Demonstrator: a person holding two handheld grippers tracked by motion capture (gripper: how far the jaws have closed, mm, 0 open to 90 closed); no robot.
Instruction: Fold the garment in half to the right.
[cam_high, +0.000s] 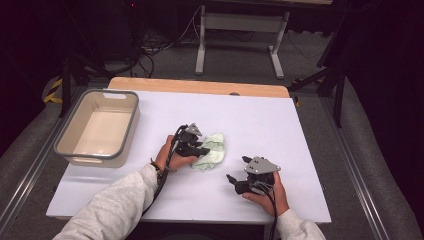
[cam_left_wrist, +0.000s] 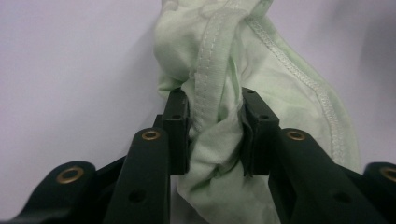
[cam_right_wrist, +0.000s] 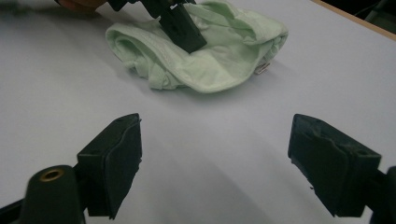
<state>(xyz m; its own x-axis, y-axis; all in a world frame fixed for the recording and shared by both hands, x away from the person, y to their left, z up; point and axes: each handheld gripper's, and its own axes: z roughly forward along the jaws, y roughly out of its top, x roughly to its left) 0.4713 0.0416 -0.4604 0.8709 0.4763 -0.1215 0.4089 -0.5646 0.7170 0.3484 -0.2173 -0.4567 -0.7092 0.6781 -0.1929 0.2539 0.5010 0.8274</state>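
White table (cam_high: 280, 130) bears a green cloth (cam_high: 212, 150); grey floor (cam_high: 235, 60) lies beyond.

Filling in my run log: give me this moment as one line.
left claw: shut on green cloth | right claw: open, nothing between jaws, apart from cloth | bin: left on table

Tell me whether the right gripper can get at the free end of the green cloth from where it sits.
Probably yes. The right gripper is open, with bare white table between it and the green cloth. The left gripper pinches a fold at the cloth's near-left side, leaving the right-hand end uncovered.
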